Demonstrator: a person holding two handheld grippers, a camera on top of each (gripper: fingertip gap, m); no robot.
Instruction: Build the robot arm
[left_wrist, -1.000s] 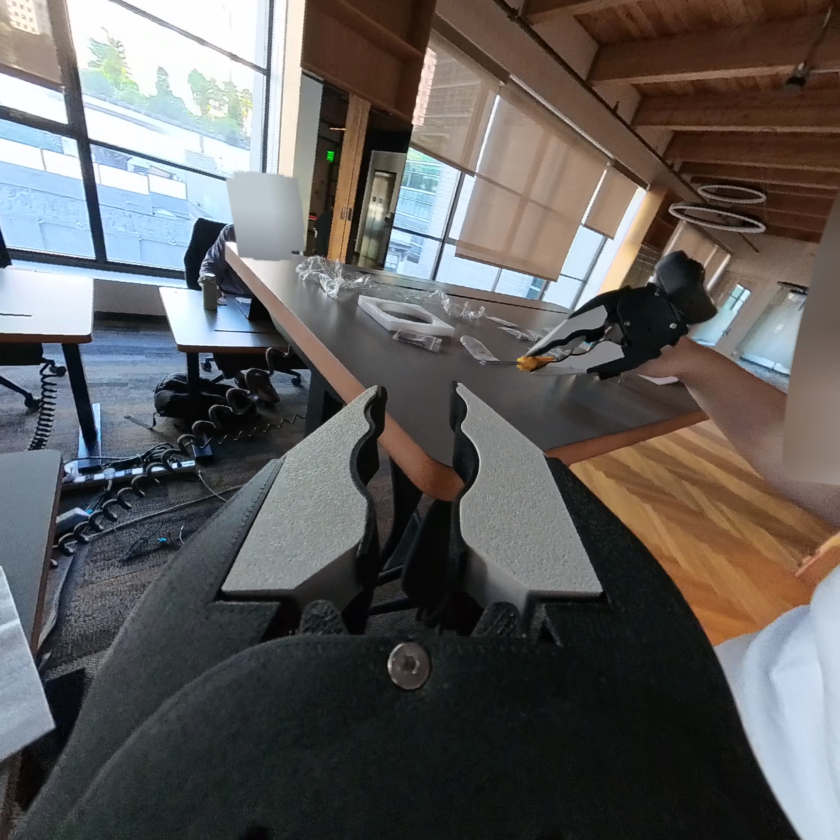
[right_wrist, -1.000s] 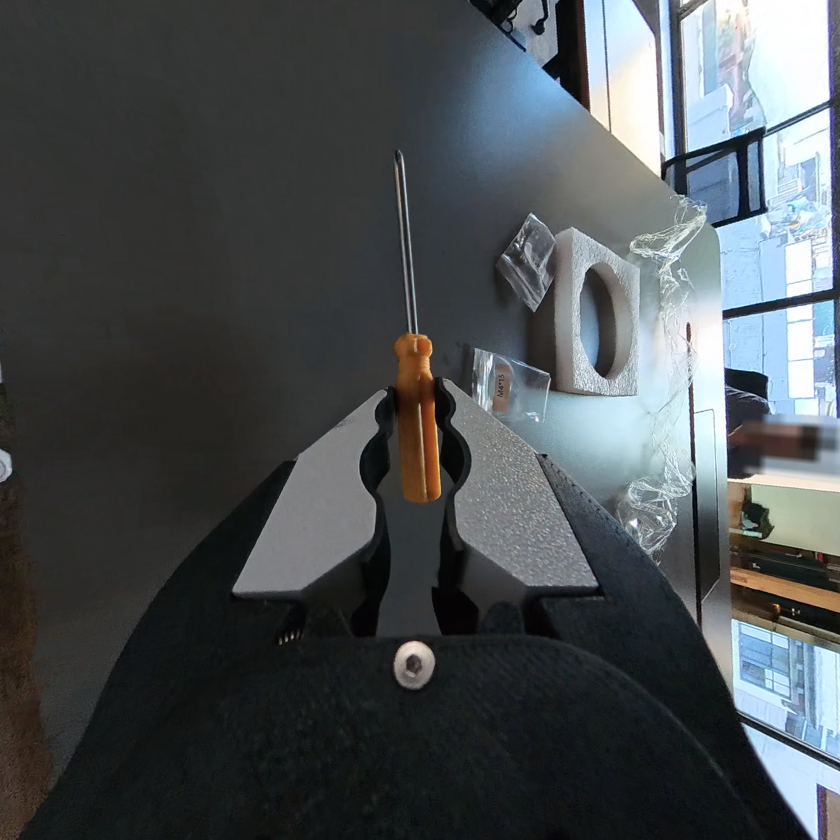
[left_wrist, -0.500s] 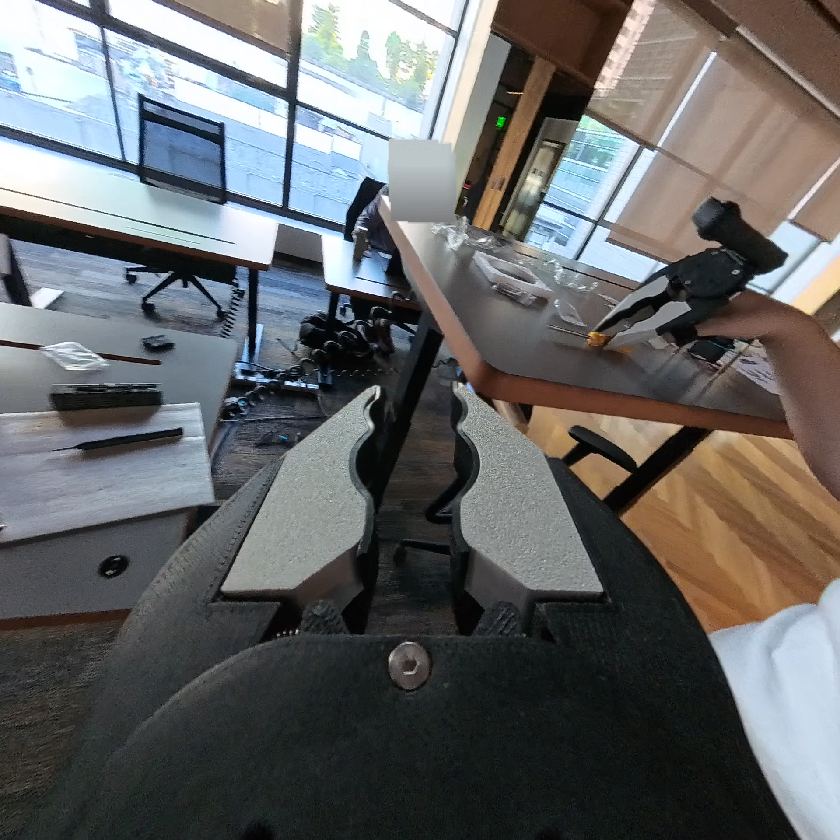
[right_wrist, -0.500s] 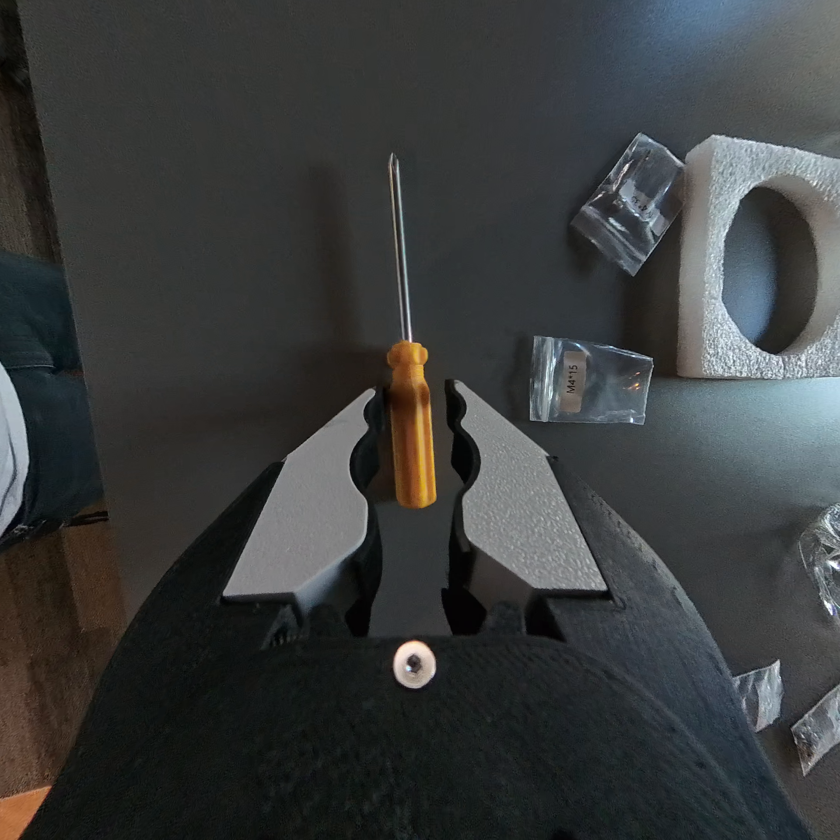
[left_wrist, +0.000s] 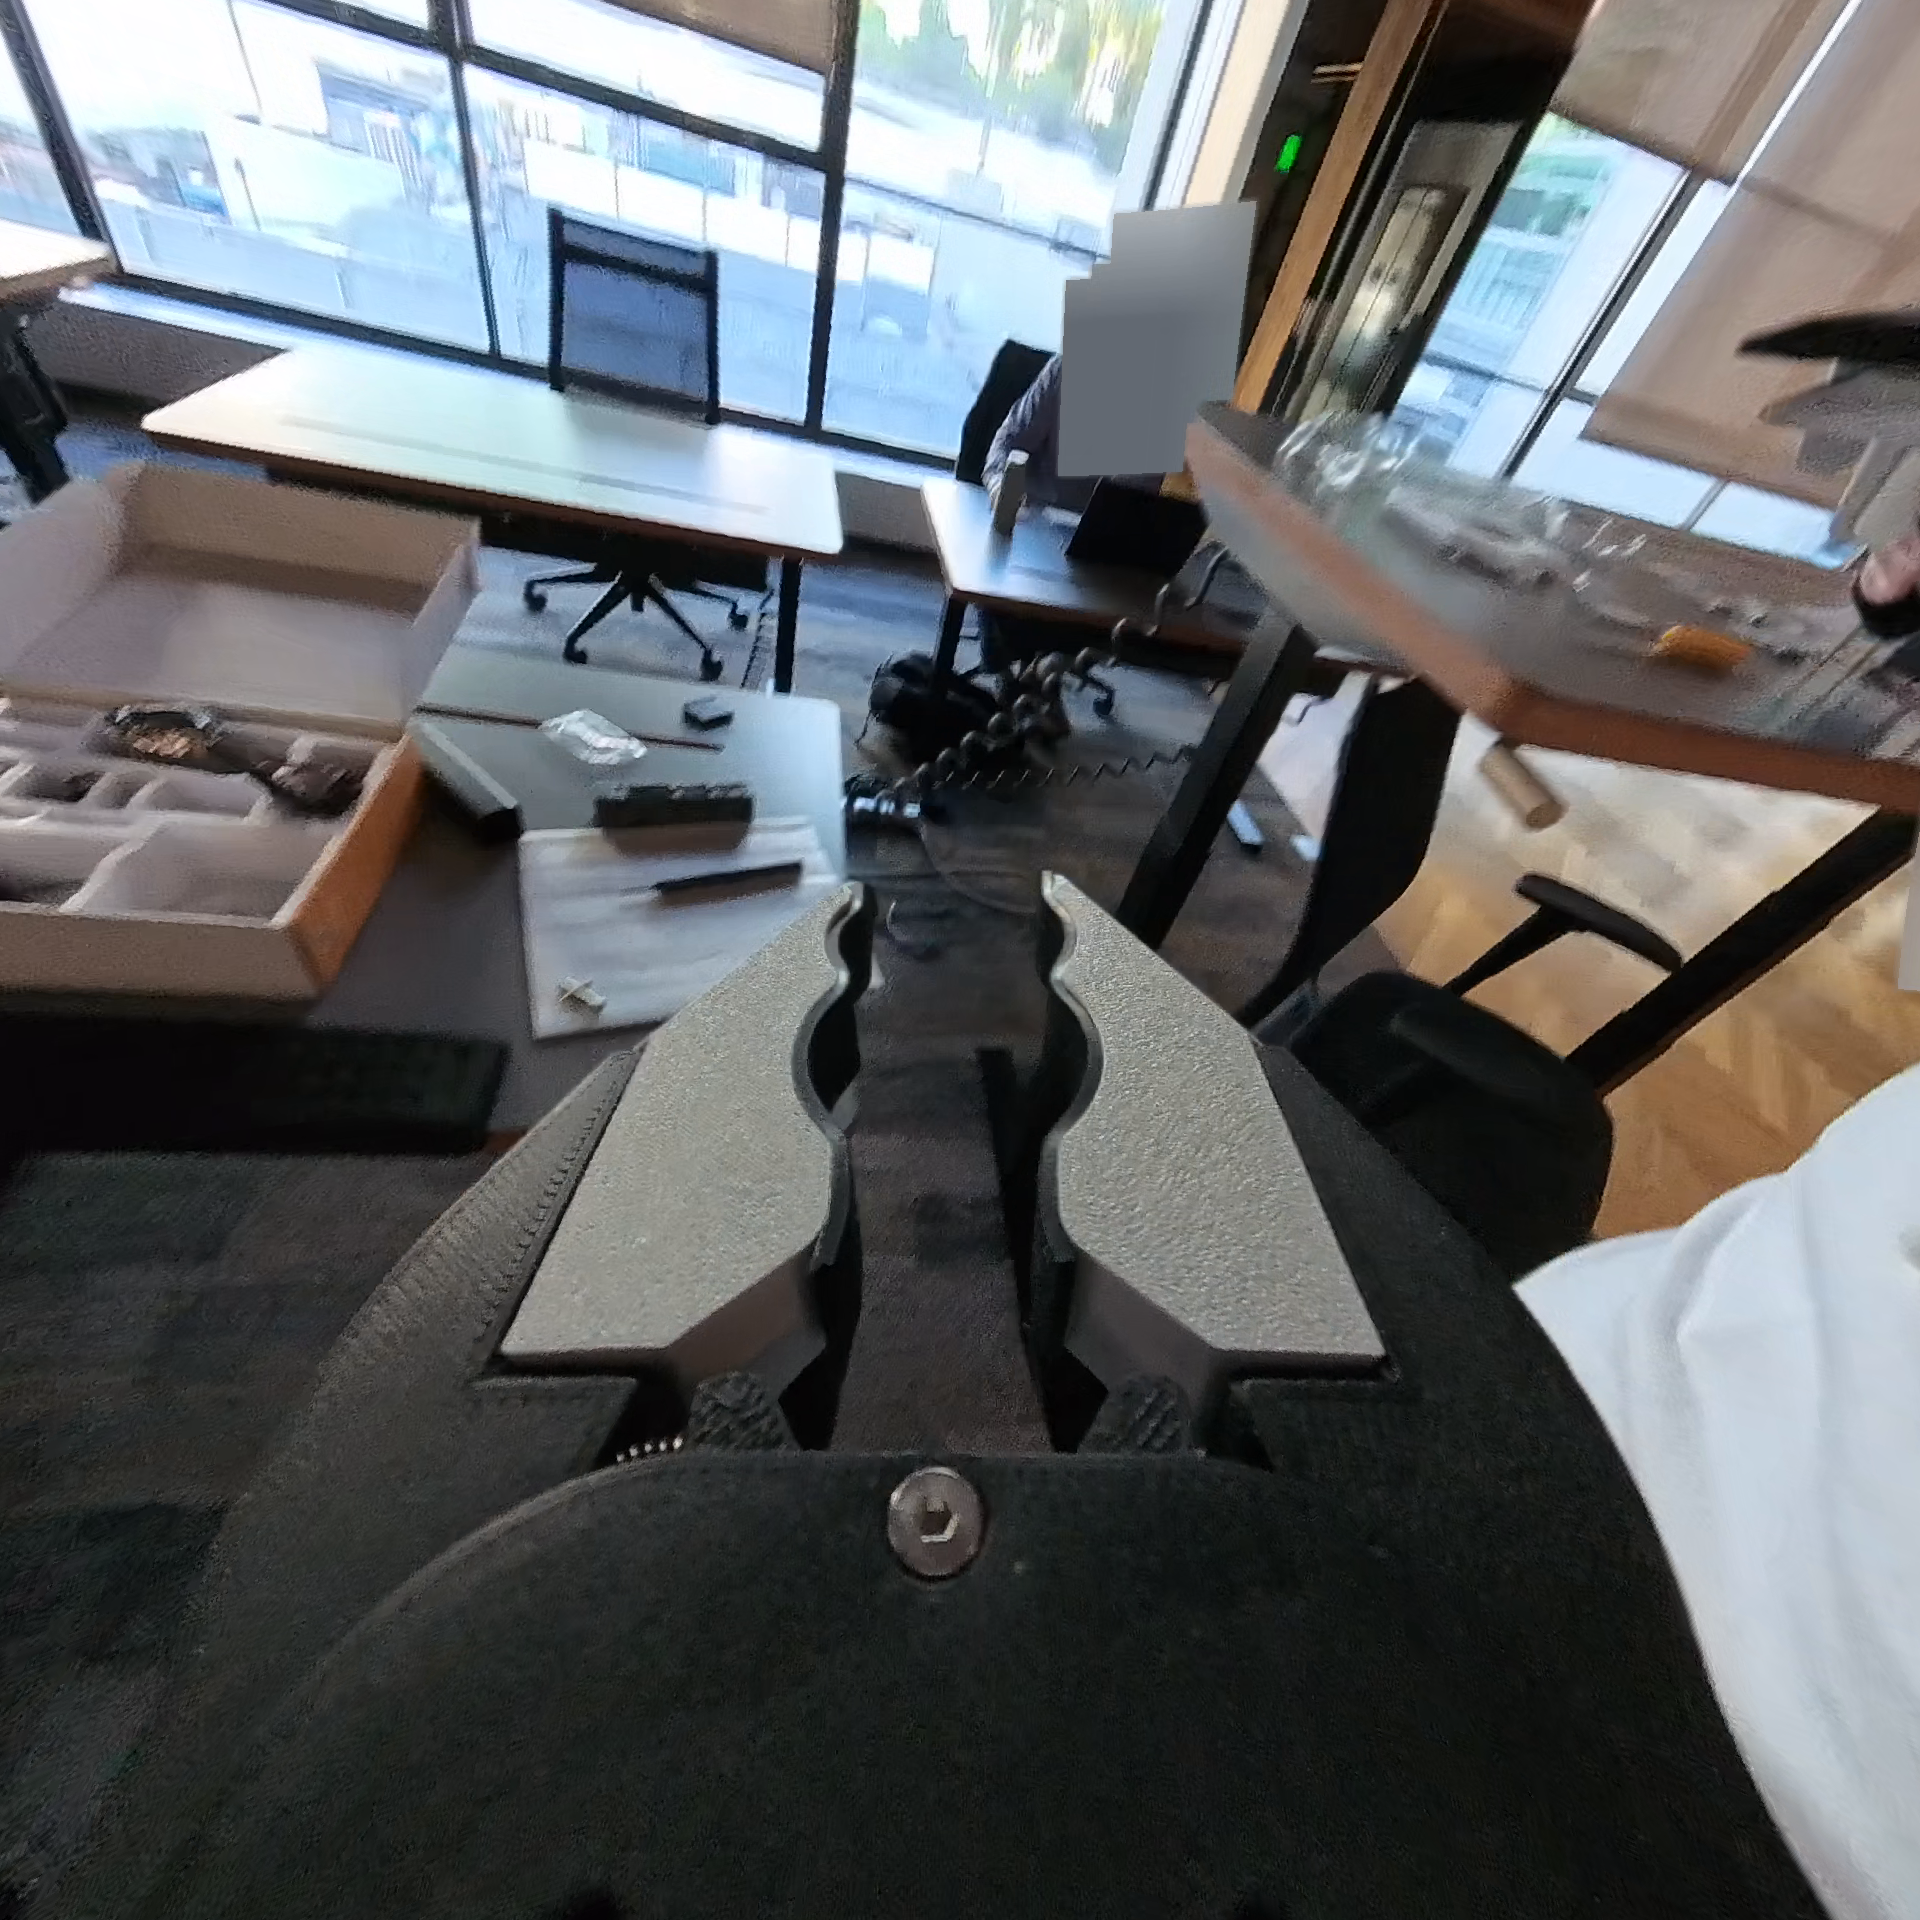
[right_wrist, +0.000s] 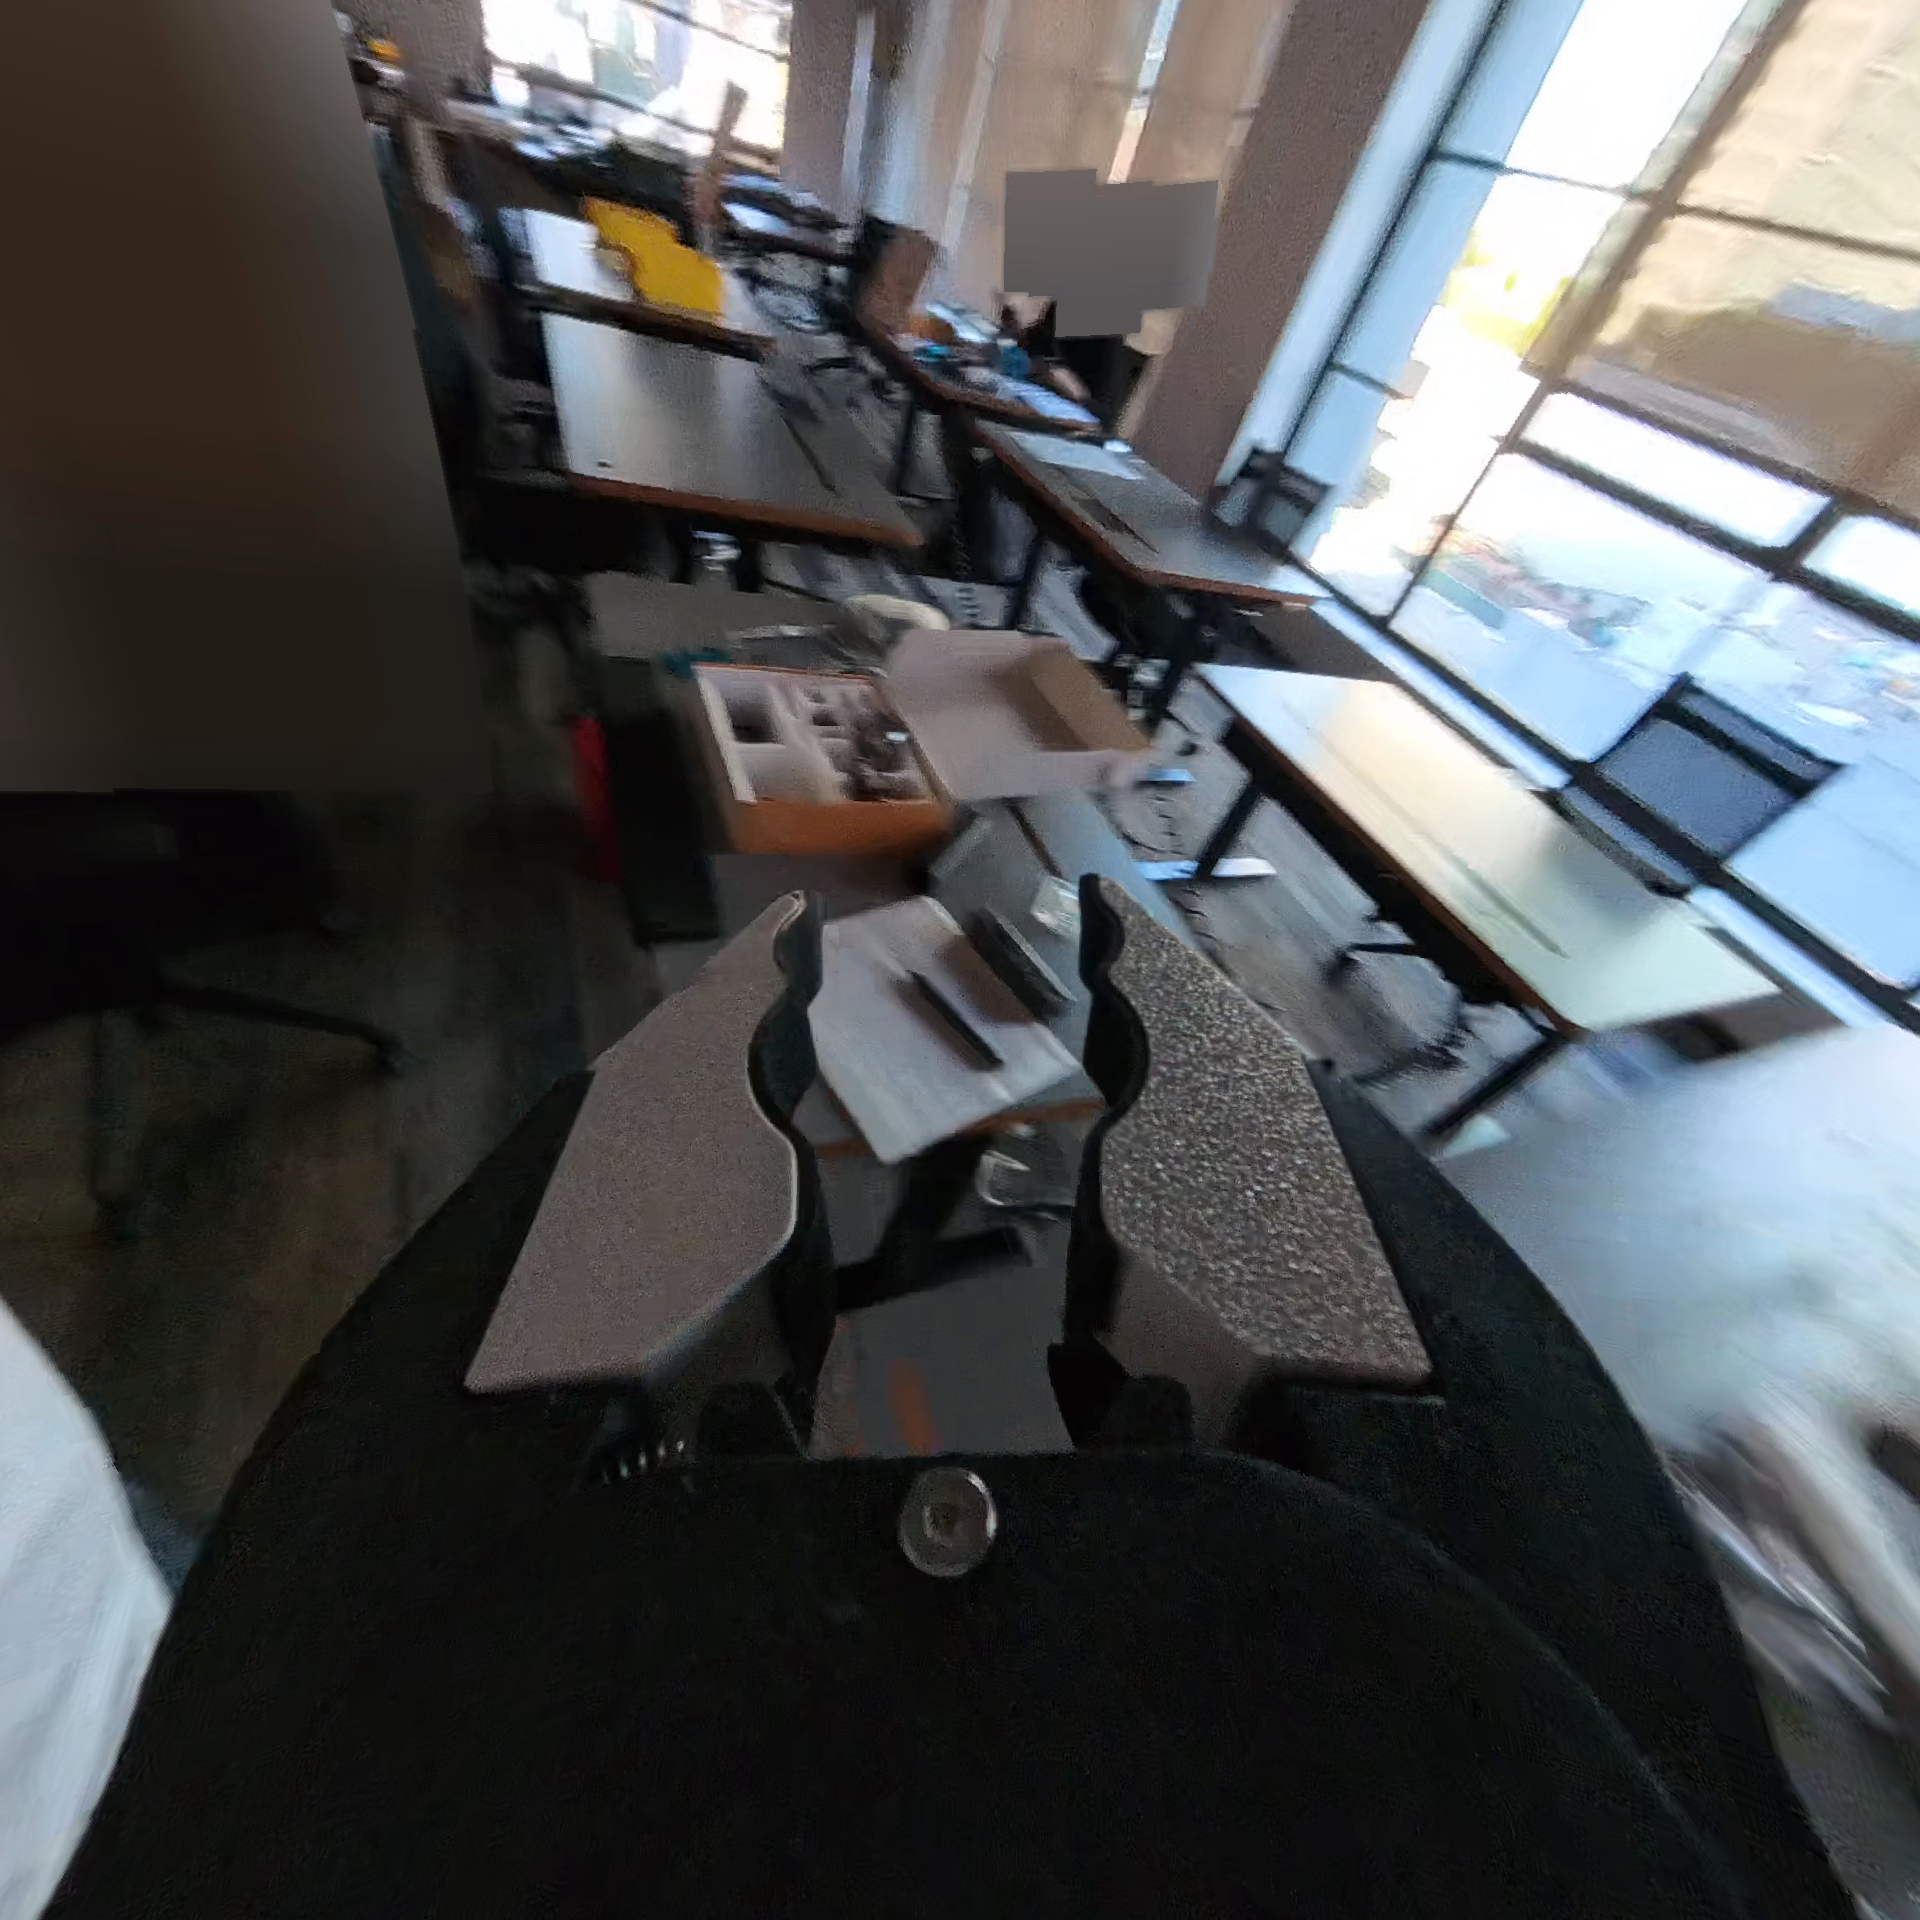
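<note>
My left gripper (left_wrist: 951, 902) is open and empty, held in the air over dark carpet. It points toward a low desk with a white sheet (left_wrist: 665, 940) and a thin black tool (left_wrist: 727, 881) on it. An orange-handled screwdriver (left_wrist: 1699, 646) lies on the dark table (left_wrist: 1455, 675) at the far right. My right gripper (right_wrist: 945, 906) is open and empty. It points at the same white sheet (right_wrist: 914, 1039), and the black tool (right_wrist: 951, 1018) shows between its fingers. Both views are blurred.
An open cardboard box with a foam insert (left_wrist: 156, 821) sits left of the sheet; it also shows in the right wrist view (right_wrist: 810, 764). A black block (left_wrist: 673, 805) and a plastic bag (left_wrist: 592, 736) lie behind the sheet. A black office chair (left_wrist: 1455, 1132) stands under the dark table. Desks line the windows. My hands' fingertips stand some 40 cm from each other.
My right gripper let go of the orange screwdriver, which now lies on the dark table, and swung away toward the low desk. My left gripper turned left toward that desk.
</note>
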